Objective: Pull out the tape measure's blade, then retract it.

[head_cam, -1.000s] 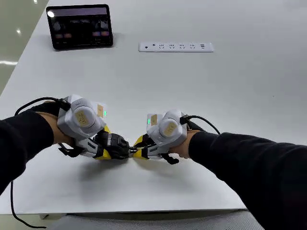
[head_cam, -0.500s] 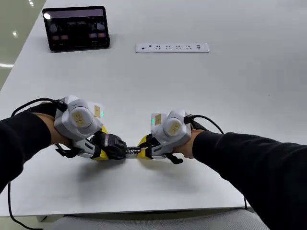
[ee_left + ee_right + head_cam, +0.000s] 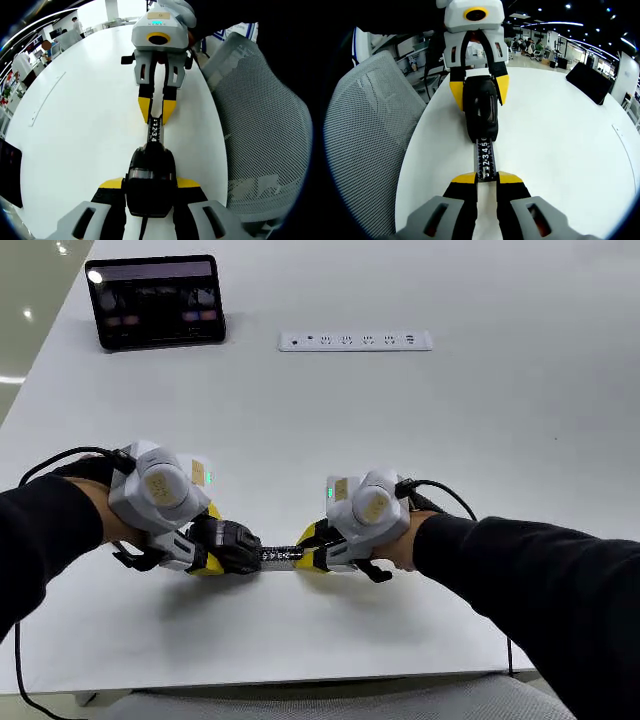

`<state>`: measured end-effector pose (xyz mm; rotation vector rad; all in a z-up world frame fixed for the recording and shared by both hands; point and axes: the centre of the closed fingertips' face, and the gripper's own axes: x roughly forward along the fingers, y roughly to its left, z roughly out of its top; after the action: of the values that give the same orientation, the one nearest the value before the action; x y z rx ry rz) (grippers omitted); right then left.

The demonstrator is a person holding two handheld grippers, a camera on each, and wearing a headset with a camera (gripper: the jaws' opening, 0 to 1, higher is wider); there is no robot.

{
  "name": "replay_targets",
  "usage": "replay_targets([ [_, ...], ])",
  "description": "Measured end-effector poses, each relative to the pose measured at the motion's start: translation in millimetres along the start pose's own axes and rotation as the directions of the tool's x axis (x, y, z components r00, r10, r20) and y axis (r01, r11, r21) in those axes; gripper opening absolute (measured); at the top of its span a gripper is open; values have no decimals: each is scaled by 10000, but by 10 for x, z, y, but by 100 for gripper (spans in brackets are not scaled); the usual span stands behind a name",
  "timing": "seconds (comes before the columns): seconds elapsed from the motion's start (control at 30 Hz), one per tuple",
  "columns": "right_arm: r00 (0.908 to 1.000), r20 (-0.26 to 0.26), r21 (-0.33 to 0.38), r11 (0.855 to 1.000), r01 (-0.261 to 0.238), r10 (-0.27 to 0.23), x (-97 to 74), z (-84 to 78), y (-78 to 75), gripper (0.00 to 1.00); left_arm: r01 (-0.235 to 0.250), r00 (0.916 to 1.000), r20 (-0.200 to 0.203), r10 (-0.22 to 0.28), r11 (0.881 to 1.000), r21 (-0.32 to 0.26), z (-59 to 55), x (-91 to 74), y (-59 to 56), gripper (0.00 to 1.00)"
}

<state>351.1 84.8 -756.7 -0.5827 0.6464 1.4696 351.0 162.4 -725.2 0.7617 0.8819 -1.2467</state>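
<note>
Tape measure (image 3: pixel 150 172) sits clamped in left gripper (image 3: pixel 150 183), right gripper (image 3: pixel 487 177) pinching its short drawn-out blade (image 3: pixel 484 155) near table's (image 3: pixel 450 420) front edge.

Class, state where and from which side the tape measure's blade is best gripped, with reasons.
Grip the blade at its free tip, coming end-on from opposite the case. It is a thin flat strip leaving the case straight; the right claw, in line, pinches it so.

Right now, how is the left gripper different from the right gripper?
The left gripper holds the tape measure's black case; the right gripper pinches the thin numbered blade. The left gripper's jaws stand wide apart around the case; the right gripper's jaws are nearly together. Both have yellow jaw tips and sit low over the white table.
</note>
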Motion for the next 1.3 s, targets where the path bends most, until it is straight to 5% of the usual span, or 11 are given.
replay_targets([
  [1.3, 9994, -248, 443, 9987, 268, -257, -376, -375, -96, 8, -68, 9999, 125, 72, 9996, -289, 30, 7, 15, 32],
])
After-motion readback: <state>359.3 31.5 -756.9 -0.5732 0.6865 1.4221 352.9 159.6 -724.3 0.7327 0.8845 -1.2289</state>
